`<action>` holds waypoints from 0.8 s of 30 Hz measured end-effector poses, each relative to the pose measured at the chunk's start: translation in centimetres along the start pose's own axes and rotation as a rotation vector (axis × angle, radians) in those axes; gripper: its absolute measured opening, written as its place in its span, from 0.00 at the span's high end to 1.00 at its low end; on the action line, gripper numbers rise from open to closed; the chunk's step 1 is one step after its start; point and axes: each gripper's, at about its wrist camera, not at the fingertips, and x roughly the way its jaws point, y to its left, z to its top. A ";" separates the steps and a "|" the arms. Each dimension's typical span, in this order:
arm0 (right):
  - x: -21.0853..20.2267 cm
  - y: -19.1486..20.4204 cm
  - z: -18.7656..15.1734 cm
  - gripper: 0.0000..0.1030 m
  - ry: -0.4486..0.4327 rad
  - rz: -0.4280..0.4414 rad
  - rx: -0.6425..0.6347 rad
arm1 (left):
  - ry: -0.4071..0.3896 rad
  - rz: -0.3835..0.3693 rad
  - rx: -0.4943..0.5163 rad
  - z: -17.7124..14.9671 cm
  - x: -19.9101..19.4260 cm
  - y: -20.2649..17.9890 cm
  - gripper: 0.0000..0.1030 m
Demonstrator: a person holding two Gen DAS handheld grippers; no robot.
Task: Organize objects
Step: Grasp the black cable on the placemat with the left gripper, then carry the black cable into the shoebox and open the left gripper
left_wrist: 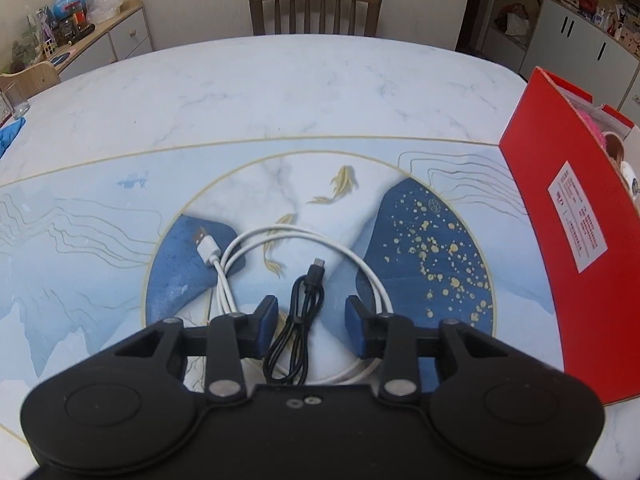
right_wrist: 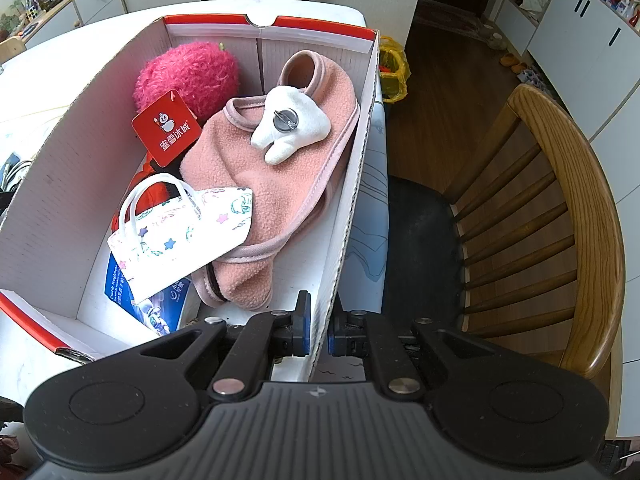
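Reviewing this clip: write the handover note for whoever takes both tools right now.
Left tool: jaws part open around the black cable, pads not touching it.
Right tool: shut on the near wall of the red box.
On the table mat: black cable and white USB cable, loosely coiled.
Done: pink fleece, fuzzy toy and face mask are boxed.
Left: box both cables.
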 end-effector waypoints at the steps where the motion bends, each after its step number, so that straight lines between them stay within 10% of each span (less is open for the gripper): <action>1: 0.0 0.0 0.0 0.93 0.000 0.000 -0.001 | 0.005 0.003 0.002 0.0 0.1 0.0 0.68; 24: 0.2 0.1 0.0 0.93 0.001 0.003 0.001 | -0.013 -0.013 0.000 1.0 -3.3 -1.3 0.90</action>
